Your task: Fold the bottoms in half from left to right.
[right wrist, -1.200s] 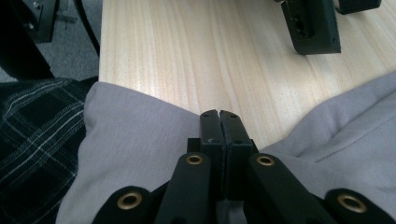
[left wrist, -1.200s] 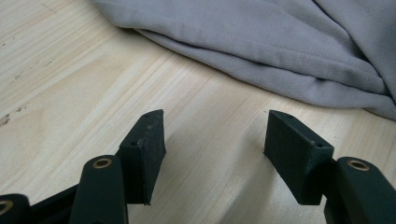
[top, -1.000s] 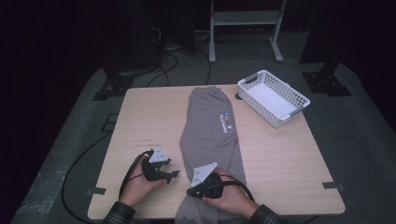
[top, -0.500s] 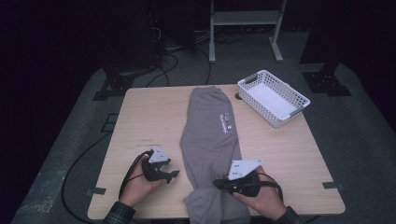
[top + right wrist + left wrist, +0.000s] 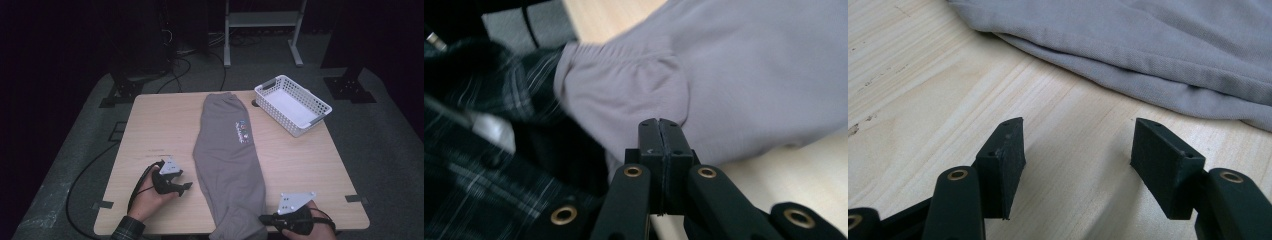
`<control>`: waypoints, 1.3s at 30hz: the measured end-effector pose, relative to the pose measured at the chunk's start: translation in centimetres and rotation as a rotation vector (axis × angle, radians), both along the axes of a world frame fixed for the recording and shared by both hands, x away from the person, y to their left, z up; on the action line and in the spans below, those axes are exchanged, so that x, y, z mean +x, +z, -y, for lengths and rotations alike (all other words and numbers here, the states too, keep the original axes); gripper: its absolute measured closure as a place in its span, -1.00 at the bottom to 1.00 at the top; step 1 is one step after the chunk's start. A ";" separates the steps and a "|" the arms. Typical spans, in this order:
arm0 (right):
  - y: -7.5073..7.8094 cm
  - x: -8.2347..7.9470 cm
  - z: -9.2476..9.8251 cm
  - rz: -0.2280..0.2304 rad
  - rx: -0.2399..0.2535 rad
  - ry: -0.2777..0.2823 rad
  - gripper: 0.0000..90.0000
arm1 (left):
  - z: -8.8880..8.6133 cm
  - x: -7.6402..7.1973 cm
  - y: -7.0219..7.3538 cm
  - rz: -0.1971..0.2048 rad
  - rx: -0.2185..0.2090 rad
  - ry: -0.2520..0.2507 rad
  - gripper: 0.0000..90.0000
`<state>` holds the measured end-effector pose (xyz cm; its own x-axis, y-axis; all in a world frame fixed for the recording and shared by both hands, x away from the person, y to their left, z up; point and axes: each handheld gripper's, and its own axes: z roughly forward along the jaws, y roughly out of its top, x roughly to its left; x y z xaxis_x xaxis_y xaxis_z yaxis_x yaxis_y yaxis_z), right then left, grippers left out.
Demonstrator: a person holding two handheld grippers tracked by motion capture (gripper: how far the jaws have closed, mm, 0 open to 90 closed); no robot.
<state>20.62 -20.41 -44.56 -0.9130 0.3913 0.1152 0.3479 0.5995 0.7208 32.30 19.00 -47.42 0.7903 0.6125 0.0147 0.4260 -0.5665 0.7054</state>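
Note:
Grey sweatpants lie lengthwise down the middle of the wooden table, their lower end hanging over the near edge. My left gripper rests on the table just left of the pants, jaws open and empty, with the folded hem a short way ahead of them. My right gripper is at the near right edge, pointing left, jaws shut. Its tips sit against the pants' right edge, and I see no cloth between them. A ribbed cuff shows beyond.
A white plastic basket stands at the far right corner of the table. A plaid sleeve fills the left of the right gripper view. Cables and stand legs lie on the dark floor behind the table.
My right gripper has moved from on top of the pants out to the right and back toward the near table edge. The left gripper has stayed in place.

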 end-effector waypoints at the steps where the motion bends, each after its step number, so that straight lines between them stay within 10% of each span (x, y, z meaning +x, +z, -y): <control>1: -0.3 -0.2 0.0 -0.001 -0.007 0.010 0.98 | 0.0 0.0 0.0 0.000 0.001 0.000 -0.18; 8: 0.3 0.6 -0.3 0.029 0.054 0.029 0.66 | 0.3 0.0 0.3 -0.024 -0.001 -0.012 -0.08; 17: 0.6 4.5 -0.5 0.112 0.044 -0.046 0.42 | 3.3 -1.8 2.6 0.007 -0.144 -0.098 -0.05; 23: -0.7 6.9 -1.4 0.095 -0.022 -0.024 0.23 | 6.7 -3.6 2.0 -0.020 -0.097 -0.202 -0.06; 28: -1.9 7.9 -2.2 0.058 -0.056 -0.009 -0.05 | 8.4 -4.3 1.0 -0.015 0.016 -0.224 -0.12; 32: -2.7 8.1 -2.6 0.040 -0.091 0.000 -0.13 | 8.6 -4.3 0.4 -0.043 0.028 -0.228 -0.19; 39: -2.7 7.9 -2.7 0.072 -0.098 -0.001 0.28 | 8.3 -4.1 0.8 -0.035 0.064 -0.203 0.27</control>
